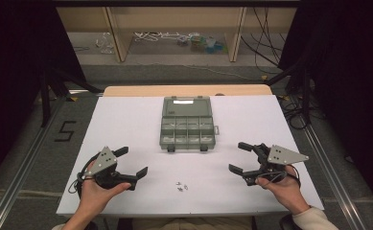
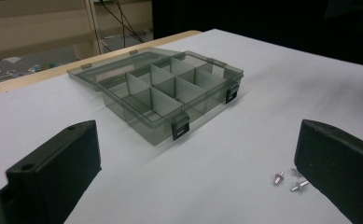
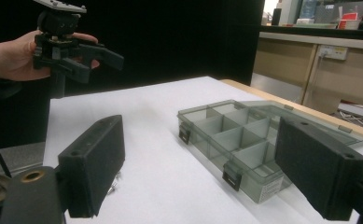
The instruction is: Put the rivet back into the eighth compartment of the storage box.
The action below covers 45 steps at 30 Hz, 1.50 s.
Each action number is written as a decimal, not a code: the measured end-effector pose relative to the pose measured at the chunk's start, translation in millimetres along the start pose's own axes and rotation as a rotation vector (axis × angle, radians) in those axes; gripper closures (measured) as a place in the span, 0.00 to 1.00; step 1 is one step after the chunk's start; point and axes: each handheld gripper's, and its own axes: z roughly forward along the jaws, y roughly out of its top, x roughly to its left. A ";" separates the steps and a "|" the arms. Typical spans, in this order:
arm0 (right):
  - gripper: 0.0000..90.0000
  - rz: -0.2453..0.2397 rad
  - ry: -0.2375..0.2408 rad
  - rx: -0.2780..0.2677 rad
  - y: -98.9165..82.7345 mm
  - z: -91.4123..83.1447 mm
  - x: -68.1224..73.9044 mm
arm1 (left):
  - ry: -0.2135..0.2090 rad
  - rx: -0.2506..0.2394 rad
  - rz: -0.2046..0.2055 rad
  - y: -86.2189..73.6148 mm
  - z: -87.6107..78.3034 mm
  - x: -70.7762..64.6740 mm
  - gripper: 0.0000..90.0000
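I hold both tongs above the near half of the white table (image 1: 126,120), 1 in each hand. My left gripper (image 1: 132,165) hangs at the near left with its jaws spread wide and nothing between them; my left hand (image 1: 94,189) wraps the grip from below. My right gripper (image 1: 238,158) mirrors it at the near right, jaws also parted and bare, my right hand (image 1: 282,187) behind it.

Between the 2 tongs, toward the near edge, lie the small screws (image 1: 182,186), a loose little cluster on the bare tabletop, touching neither gripper. In the left gripper view the screws (image 2: 289,181) sit just beside my right-hand jaw, at its inner face; I count at least 2 there, the rest too small to tell.

Farther off, at the middle of the table, sits the grey see-through box (image 1: 188,132). Its lid (image 1: 186,106) is folded open and lies flat on the far side. Dividers cut the box into 2 rows of compartments, and 2 dark latches (image 1: 171,148) hang on its near wall. Both tongs are well apart from it.

In the right gripper view the box (image 3: 235,140) lies ahead between my jaws.
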 end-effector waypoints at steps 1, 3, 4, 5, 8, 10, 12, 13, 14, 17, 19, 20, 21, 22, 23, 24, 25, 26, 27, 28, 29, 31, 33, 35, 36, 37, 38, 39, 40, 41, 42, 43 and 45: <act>0.19 -0.011 -0.005 -0.003 0.0 -0.1 -0.8 | -0.011 0.013 0.016 -0.3 1.1 0.0 0.01; 0.19 -0.003 -0.003 0.012 0.2 -0.4 0.0 | -0.019 0.028 0.021 -0.4 1.9 -0.8 0.01; 0.19 -0.011 -0.010 0.021 0.5 -0.6 0.1 | -0.032 0.061 0.043 -0.4 3.1 -3.3 0.01; 0.19 -0.011 -0.010 0.021 0.5 -0.6 0.1 | -0.032 0.061 0.043 -0.4 3.1 -3.3 0.02; 0.19 -0.024 -0.009 0.024 0.6 0.2 0.0 | -0.072 0.183 0.093 3.9 6.6 -6.2 0.07; 0.19 -0.035 -0.007 0.026 0.2 0.9 -0.9 | -0.101 0.236 0.113 9.9 10.4 -8.1 0.18; 0.19 -0.028 -0.011 0.027 -0.4 1.8 -0.3 | -0.142 0.289 0.135 18.0 15.8 -10.7 0.22; 0.19 -0.022 -0.019 0.011 -1.2 3.5 0.6 | -0.163 0.316 0.150 22.4 19.2 -12.5 0.24; 0.19 -0.029 -0.009 0.023 -1.0 3.2 0.1 | -0.191 0.347 0.183 26.8 23.2 -13.8 0.26; 0.19 -0.034 0.021 0.034 -1.7 4.7 0.0 | -0.217 0.469 0.278 37.7 41.0 -21.6 0.26; 0.19 -0.036 0.020 0.059 -1.3 3.7 0.2 | -0.260 0.575 0.346 42.6 55.0 -27.5 0.27; 0.19 -0.036 0.020 0.059 -1.3 3.7 0.2 | -0.260 0.575 0.346 42.6 55.0 -27.5 0.27; 0.19 -0.033 0.019 0.053 -1.7 4.1 0.5 | -0.275 0.619 0.361 44.1 63.8 -32.2 0.27; 0.19 -0.032 0.020 0.057 -1.8 3.8 -0.1 | -0.290 0.654 0.393 45.6 76.0 -36.9 0.29; 0.19 -0.030 0.020 0.057 -1.8 3.7 -0.2 | -0.300 0.671 0.407 46.4 82.3 -38.9 0.31; 0.19 -0.029 0.020 0.058 -1.9 3.7 -0.2 | -0.313 0.693 0.419 47.3 88.4 -40.3 0.32; 0.19 -0.029 0.035 0.048 -2.4 4.5 -0.8 | -0.313 0.693 0.419 47.3 88.4 -40.3 0.34; 0.19 -0.031 0.036 0.049 -2.6 4.8 -0.9 | -0.349 0.737 0.433 47.2 99.7 -43.4 0.36; 0.19 -0.027 0.035 0.046 -2.9 5.2 -0.5 | -0.372 0.770 0.440 46.7 104.8 -44.6 0.37; 0.19 -0.012 0.029 0.069 -2.7 4.0 0.7 | -0.372 0.770 0.440 46.7 104.8 -44.6 0.39; 0.19 -0.030 0.029 0.059 -2.7 4.9 -0.5 | -0.403 0.824 0.461 46.5 114.6 -47.1 0.41; 0.19 -0.028 0.031 0.061 -2.6 4.7 -0.3 | -0.416 0.851 0.480 47.4 123.4 -51.7 0.43; 0.19 -0.029 0.029 0.057 -3.0 5.0 -0.7 | -0.417 0.859 0.489 47.4 126.1 -53.4 0.43; 0.19 -0.028 0.031 0.057 -3.0 4.9 -0.8 | -0.423 0.885 0.512 46.9 136.5 -57.6 0.44; 0.19 -0.027 0.032 0.058 -3.0 4.8 -0.7 | -0.426 0.893 0.514 46.0 139.9 -58.3 0.45; 0.19 -0.028 0.032 0.057 -3.0 4.8 -0.6 | -0.426 0.902 0.518 44.9 142.9 -58.9 0.45; 0.19 -0.029 0.028 0.061 -2.8 4.5 -0.4 | -0.423 0.909 0.521 43.8 145.7 -59.3 0.46; 0.19 -0.025 0.033 0.059 -2.9 4.6 -0.3 | -0.421 0.916 0.526 42.3 148.0 -59.8 0.48; 0.19 -0.030 0.028 0.059 -2.8 4.6 -0.5 | -0.419 0.927 0.532 41.2 150.0 -60.2 0.49; 0.19 -0.028 0.033 0.056 -2.9 4.8 -0.5 | -0.419 0.927 0.532 41.2 150.0 -60.2 0.50; 0.19 -0.027 0.033 0.057 -2.9 4.8 -0.5 | -0.413 0.940 0.543 38.8 152.5 -61.3 0.51; 0.19 -0.026 0.033 0.057 -3.0 4.9 -0.6 | -0.413 0.940 0.543 38.8 152.5 -61.3 0.52; 0.19 -0.027 0.033 0.055 -3.2 5.3 -0.7 | -0.422 0.952 0.539 36.9 154.9 -61.9 0.53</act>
